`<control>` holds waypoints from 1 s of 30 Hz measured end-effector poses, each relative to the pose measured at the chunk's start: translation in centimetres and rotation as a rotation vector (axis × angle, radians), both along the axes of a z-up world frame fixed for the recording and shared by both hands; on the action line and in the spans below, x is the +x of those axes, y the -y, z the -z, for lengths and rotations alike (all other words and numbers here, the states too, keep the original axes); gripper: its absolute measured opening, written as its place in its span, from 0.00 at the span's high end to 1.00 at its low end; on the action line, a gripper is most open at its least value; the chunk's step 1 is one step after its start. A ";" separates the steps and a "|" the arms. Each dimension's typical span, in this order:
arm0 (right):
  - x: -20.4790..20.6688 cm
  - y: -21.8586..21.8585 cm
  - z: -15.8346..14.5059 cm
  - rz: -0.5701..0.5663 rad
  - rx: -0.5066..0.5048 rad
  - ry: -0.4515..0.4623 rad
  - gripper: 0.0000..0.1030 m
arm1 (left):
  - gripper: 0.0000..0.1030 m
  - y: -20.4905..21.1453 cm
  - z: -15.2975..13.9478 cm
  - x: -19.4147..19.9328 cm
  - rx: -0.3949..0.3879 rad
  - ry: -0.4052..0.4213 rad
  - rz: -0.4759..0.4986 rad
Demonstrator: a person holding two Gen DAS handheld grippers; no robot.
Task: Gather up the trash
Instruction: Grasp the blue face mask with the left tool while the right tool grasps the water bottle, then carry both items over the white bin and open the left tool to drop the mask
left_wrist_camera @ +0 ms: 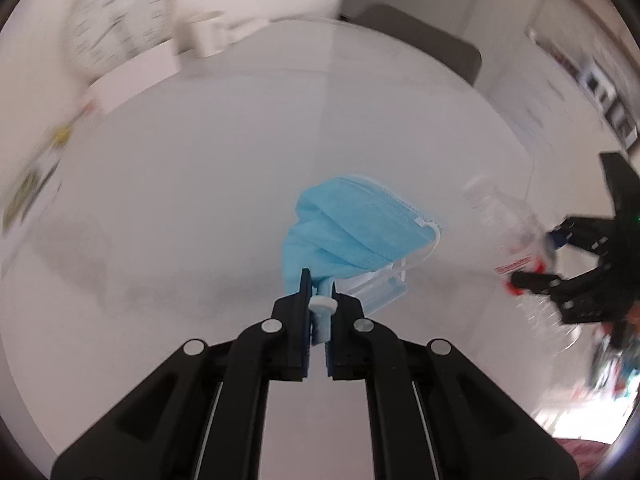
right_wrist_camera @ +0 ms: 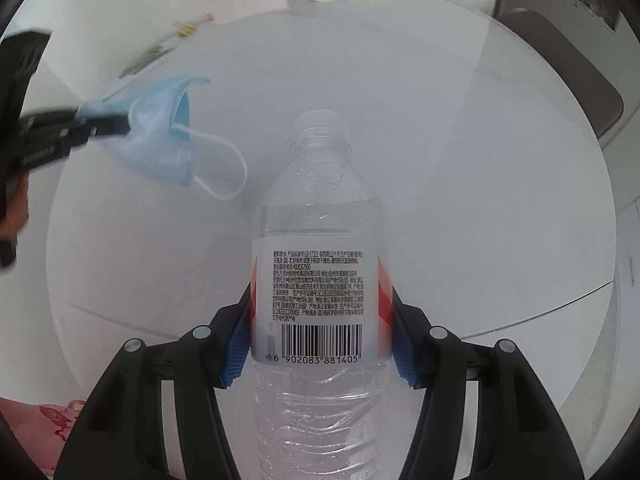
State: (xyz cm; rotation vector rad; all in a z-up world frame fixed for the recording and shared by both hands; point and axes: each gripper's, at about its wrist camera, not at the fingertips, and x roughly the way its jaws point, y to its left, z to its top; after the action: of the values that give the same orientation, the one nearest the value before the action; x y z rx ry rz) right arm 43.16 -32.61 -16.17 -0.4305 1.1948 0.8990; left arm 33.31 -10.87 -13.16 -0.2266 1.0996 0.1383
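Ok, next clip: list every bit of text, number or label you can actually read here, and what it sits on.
"6 902083 881405": under the barcode on the label of the water bottle, held in the right gripper.
Small Chinese print above the barcode: too small to read reliably.
Clock dial: blurred, unreadable.
Blue face mask in the left gripper: no text.
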 end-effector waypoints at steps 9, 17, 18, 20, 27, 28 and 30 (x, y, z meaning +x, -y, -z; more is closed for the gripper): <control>-9.1 -1.0 -1.8 -0.163 0.060 -0.017 0.43 | 0.95 5.5 -2.5 -15.8 -0.018 -0.011 -0.248; -18.4 -3.6 -2.7 -0.279 0.061 -0.034 0.43 | 0.95 3.8 -4.8 -28.1 -0.023 -0.003 -0.367; -20.0 -4.3 -3.0 -0.283 0.063 -0.032 0.43 | 0.95 3.1 -5.0 -30.0 -0.029 -0.001 -0.375; -23.1 -5.6 -3.2 -0.280 0.071 -0.029 0.43 | 0.95 2.3 -5.2 -32.3 -0.010 -0.005 -0.368; -31.9 -9.6 -2.2 -0.192 0.096 -0.087 0.43 | 0.95 -2.0 -4.8 -41.1 0.041 -0.044 -0.277; -33.0 -9.9 -2.0 -0.191 0.091 -0.090 0.43 | 0.95 -2.6 -4.5 -41.7 0.044 -0.048 -0.272; -35.0 -10.6 -1.9 -0.195 0.082 -0.100 0.43 | 0.95 -3.4 -3.8 -43.7 0.046 -0.073 -0.265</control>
State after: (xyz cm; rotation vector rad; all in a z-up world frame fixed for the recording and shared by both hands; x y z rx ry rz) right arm 8.14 -22.00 -14.30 -0.4456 1.2166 1.1451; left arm -10.43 -7.44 -9.31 -0.3273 1.1348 0.4107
